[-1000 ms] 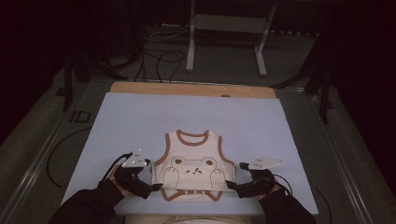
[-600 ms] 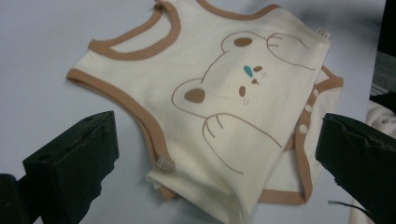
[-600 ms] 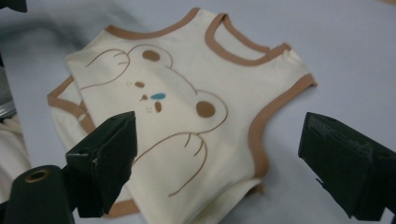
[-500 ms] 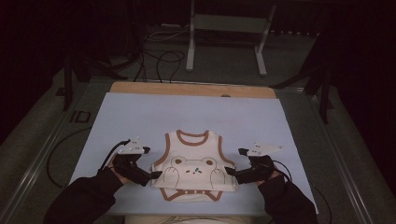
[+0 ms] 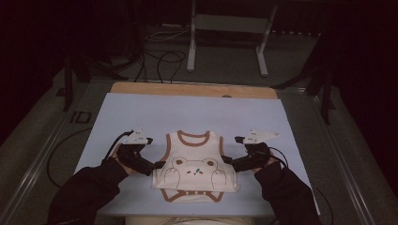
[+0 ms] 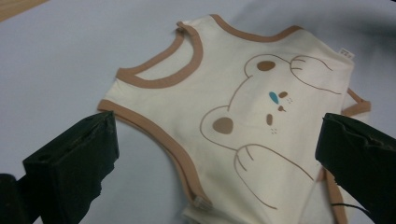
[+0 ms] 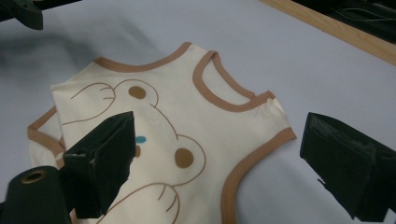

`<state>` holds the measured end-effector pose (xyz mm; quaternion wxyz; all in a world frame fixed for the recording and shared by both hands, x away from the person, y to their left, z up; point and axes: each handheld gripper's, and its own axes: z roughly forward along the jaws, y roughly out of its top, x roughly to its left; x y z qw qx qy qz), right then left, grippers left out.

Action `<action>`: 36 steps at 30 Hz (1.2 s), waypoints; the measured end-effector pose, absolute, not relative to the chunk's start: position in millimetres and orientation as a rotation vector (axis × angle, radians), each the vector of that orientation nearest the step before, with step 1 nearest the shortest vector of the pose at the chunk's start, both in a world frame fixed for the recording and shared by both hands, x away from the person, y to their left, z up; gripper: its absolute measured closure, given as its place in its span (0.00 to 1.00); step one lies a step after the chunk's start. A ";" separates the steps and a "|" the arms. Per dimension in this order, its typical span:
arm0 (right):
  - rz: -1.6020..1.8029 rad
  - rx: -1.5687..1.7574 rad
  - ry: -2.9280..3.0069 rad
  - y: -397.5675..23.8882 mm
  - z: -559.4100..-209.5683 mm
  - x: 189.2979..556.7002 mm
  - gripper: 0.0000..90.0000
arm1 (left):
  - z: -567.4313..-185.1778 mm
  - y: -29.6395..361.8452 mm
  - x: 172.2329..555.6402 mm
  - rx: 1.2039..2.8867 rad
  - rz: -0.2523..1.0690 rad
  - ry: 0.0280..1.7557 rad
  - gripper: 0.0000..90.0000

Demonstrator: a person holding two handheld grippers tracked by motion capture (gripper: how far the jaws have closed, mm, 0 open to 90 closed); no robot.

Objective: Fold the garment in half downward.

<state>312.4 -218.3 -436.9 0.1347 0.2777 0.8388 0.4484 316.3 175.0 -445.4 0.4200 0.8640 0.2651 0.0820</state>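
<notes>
A cream baby vest (image 5: pixel 195 154) with brown trim and a bear print lies flat on the pale blue mat (image 5: pixel 187 112), neck away from the person. Its lower part is folded, with snaps showing along the near hem. My left gripper (image 5: pixel 158 165) sits at the vest's left side, open, its jaws wide apart around the left armhole edge (image 6: pixel 154 135). My right gripper (image 5: pixel 226 160) mirrors it at the right side, also open, one jaw over the bear print (image 7: pixel 187 158) and the other beyond the right armhole. Neither holds cloth. The vest (image 6: pixel 243 93) (image 7: pixel 187 107) is unwrinkled.
The mat covers a wooden table whose far edge (image 5: pixel 192 89) shows bare. Behind it stand a metal frame (image 5: pixel 225 28) and loose cables (image 5: pixel 159 54) on the dark floor. The person's dark sleeves (image 5: pixel 84 192) enter from the near edge.
Both grippers have moved away from the person, from the vest's lower corners up along its sides to the armholes. The vest lies as before.
</notes>
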 end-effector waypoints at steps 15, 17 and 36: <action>1.307 0.809 2.452 -201.7 -455.0 348.8 0.14 | -454.5 165.1 342.8 2.194 0.197 0.625 0.00; 1.311 0.827 2.462 -200.0 -457.8 353.1 0.14 | -457.1 161.9 346.6 2.203 0.198 0.616 0.00; 1.198 0.944 2.515 -200.6 -485.9 388.0 0.14 | -479.0 148.9 383.7 2.227 0.167 0.639 0.01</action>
